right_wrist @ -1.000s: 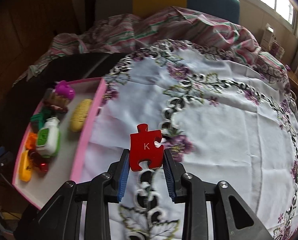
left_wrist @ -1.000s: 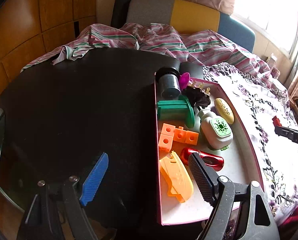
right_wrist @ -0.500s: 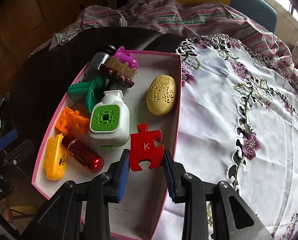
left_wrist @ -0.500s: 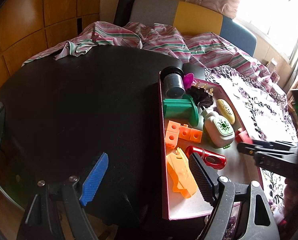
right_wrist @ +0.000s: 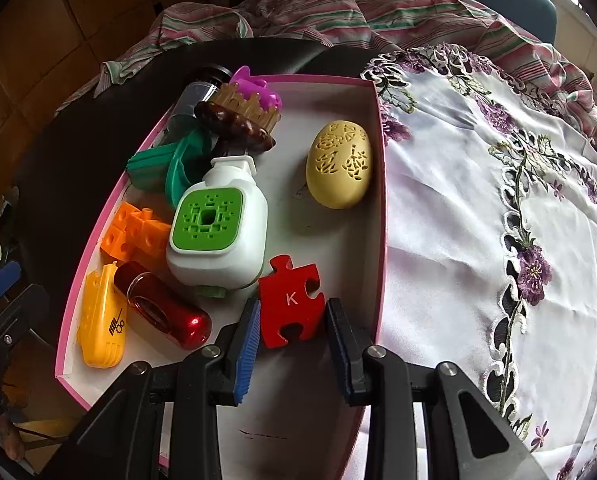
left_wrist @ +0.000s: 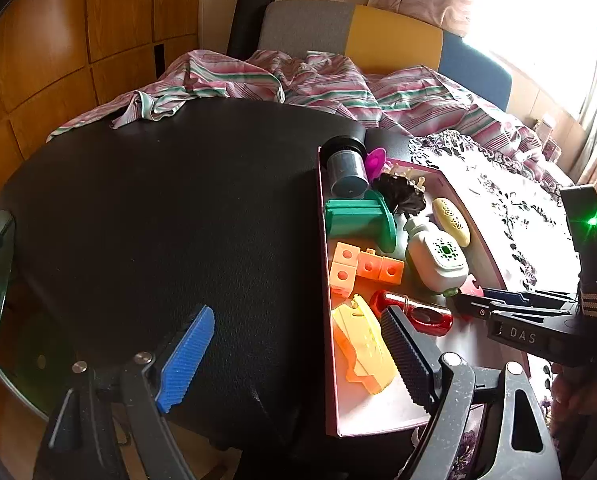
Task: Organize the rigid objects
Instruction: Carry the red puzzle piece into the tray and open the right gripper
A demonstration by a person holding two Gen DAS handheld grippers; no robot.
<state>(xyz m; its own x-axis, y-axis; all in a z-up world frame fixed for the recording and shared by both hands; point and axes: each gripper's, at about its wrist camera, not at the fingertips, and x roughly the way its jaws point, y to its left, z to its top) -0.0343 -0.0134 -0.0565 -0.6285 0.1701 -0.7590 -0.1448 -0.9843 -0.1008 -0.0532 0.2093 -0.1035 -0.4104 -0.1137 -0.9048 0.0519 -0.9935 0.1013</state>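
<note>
Clamping a red puzzle piece [right_wrist: 291,301] marked with a white K, the right gripper [right_wrist: 292,322] holds it between its blue pads just above the floor of the pink tray [right_wrist: 380,208], near the tray's right wall; whether the piece touches the floor cannot be told. Just left of the piece stands a white bottle with a green grille [right_wrist: 217,232], and farther back lies a yellow perforated egg [right_wrist: 338,164]. A red metallic tube [right_wrist: 162,310] and a yellow toy boat [right_wrist: 101,320] lie side by side at the tray's near left, with orange linked cubes [right_wrist: 136,234] behind them, then a green spool-like toy [right_wrist: 170,164], a brown and tan toy cake [right_wrist: 240,120] and a purple piece [right_wrist: 254,86] at the far end beside a dark cylindrical jar [right_wrist: 196,98]. The tray sits across the join of a black tabletop [left_wrist: 158,220] and a white embroidered cloth [right_wrist: 498,200]. From the left wrist view, the left gripper [left_wrist: 294,354] hangs over the tray's left edge with nothing between its fingers; its jaws stand wide apart and have just been opening further, one blue pad over the black tabletop, the other over the tray beside the boat. The right gripper reaches in from the right of that view, the red piece showing at its tip beside the white bottle.
</note>
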